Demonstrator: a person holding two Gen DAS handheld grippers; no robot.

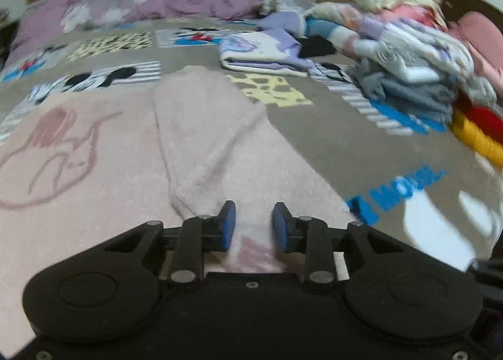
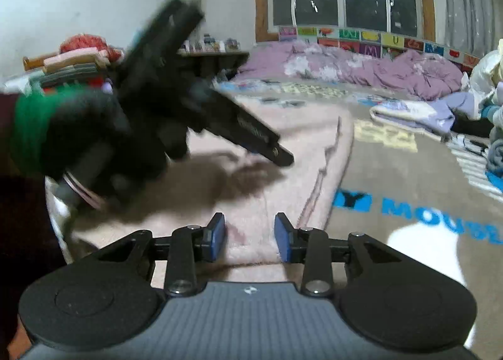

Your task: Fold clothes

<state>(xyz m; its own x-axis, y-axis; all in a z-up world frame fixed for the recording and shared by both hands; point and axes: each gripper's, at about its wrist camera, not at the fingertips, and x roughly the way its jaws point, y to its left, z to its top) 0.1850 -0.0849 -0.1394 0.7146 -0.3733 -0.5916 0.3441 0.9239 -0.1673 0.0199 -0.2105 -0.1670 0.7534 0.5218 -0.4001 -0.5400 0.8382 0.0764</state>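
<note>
Both pairs of blue-padded jaws stand spread, gripping nothing. The left gripper (image 1: pixel 253 224) hovers tilted down over the fuzzy pale-pink garment (image 1: pixel 220 146), its sleeve folded across, lying on the grey cartoon-print bedspread (image 1: pixel 330 146). The right gripper (image 2: pixel 250 236) waits low at the hem. Likely mid-fold; next needs a fresh pinch on an edge.

Dim indoor light, motion blur, fisheye warp

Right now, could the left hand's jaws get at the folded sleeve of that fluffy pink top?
Probably yes. The left gripper has its jaws apart right over the fluffy pink top's folded sleeve, with nothing lying across it.
</note>
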